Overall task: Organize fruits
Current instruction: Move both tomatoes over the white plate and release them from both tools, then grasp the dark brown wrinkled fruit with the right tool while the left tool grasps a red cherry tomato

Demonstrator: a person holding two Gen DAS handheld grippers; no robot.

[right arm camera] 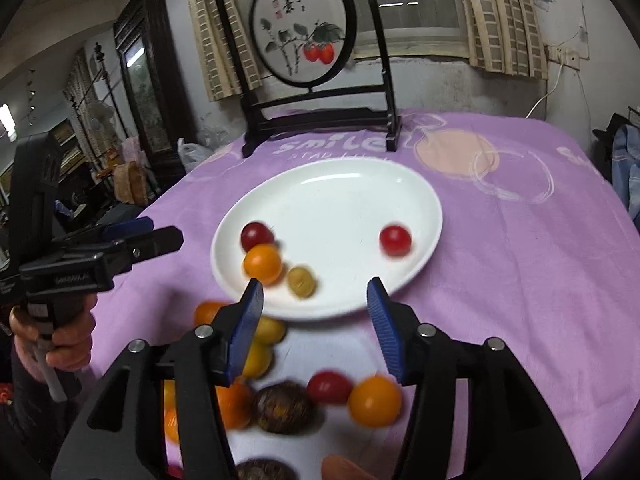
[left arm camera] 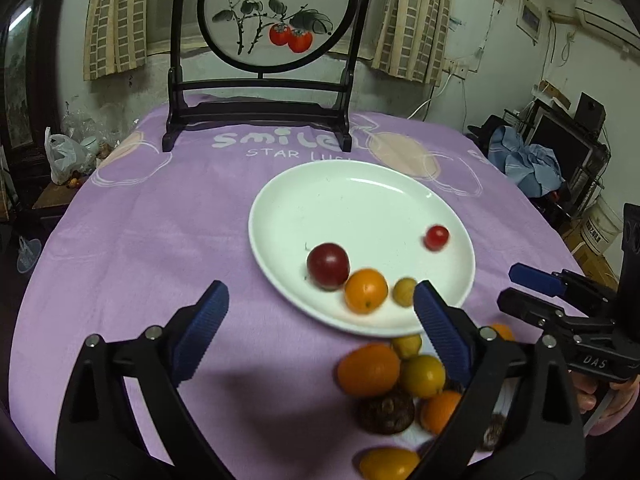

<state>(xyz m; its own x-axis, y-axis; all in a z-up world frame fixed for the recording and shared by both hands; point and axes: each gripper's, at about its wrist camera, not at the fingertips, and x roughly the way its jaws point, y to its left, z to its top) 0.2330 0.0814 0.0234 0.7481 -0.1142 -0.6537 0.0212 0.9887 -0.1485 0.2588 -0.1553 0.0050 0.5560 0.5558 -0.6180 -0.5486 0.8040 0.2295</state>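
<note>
A white plate point(left arm camera: 360, 200) point(right arm camera: 332, 200) sits mid-table on the purple cloth. It holds a dark red fruit point(left arm camera: 328, 266), an orange fruit point(left arm camera: 366, 290), a small yellow-green fruit point(left arm camera: 404, 291) and a small red tomato point(left arm camera: 437, 237) point(right arm camera: 395, 240). A loose pile of fruits point(left arm camera: 386, 380) point(right arm camera: 340, 396) lies on the cloth just in front of the plate: orange, yellow, red and brown ones. My left gripper point(left arm camera: 320, 296) point(right arm camera: 166, 230) hovers open over the plate's near left edge, gripping nothing. My right gripper point(right arm camera: 315, 283) point(left arm camera: 510, 286) is open above the plate's near rim, nothing between its pads.
A dark wooden stand with a round painted panel point(left arm camera: 276, 20) point(right arm camera: 304, 28) stands at the table's far edge. The purple cloth point(left arm camera: 152, 240) covers the whole table. A plastic bag point(left arm camera: 64, 156) and clutter lie beyond the left edge, clothing and boxes beyond the right.
</note>
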